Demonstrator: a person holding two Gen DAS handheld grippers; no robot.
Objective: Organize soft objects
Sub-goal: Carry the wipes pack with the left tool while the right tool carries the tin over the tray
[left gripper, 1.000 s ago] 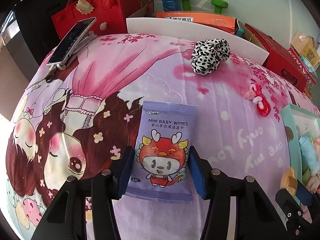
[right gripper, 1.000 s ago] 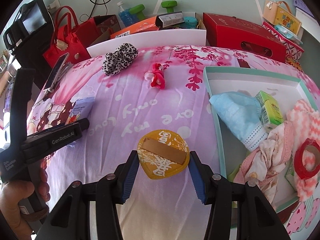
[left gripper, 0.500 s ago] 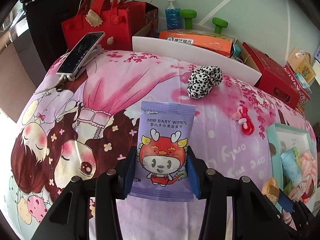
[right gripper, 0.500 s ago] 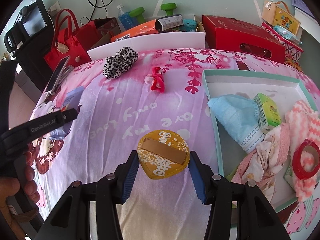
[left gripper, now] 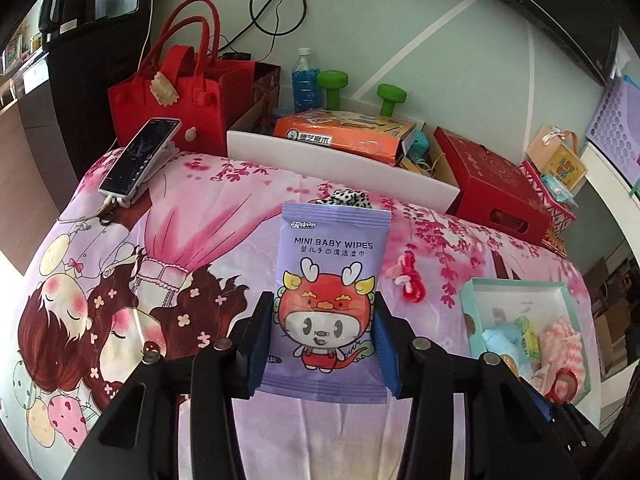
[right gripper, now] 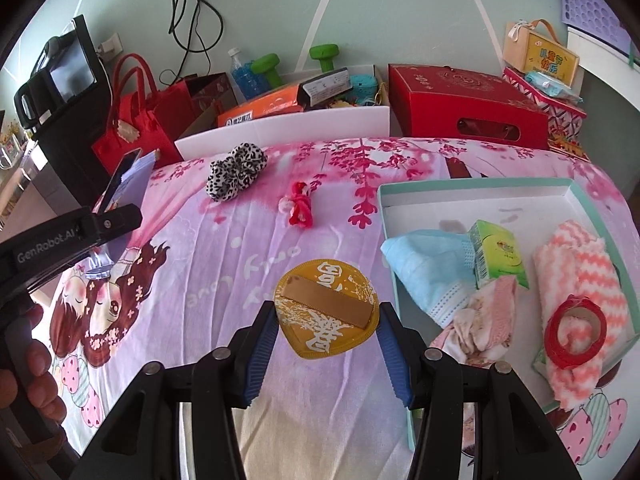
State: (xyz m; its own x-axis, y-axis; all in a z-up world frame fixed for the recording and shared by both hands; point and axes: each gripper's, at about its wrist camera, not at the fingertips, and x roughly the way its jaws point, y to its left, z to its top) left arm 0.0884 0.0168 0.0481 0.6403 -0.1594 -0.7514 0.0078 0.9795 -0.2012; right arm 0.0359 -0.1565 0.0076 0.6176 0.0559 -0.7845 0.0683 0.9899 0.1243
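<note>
**Both claws loaded above the printed sheet**

Left wrist view: the left gripper (left gripper: 324,344) is clamped on the wipes pack (left gripper: 328,304), its blue pads pressing the pack's lower sides. The pack stands upright between the fingers, lifted off the printed bedsheet (left gripper: 192,240), hiding most of the leopard scrunchie (left gripper: 346,197). A red hair tie (left gripper: 408,280) lies to the right, the teal tray (left gripper: 516,286) farther right.

Right wrist view: the right gripper (right gripper: 326,344) is clamped on the yellow heart-shaped pad (right gripper: 326,314), held between the pads just left of the teal tray (right gripper: 472,186). The tray holds a blue cloth (right gripper: 424,268), green carton (right gripper: 498,254), striped pink towel (right gripper: 580,280) and red tape roll (right gripper: 576,330).
</note>
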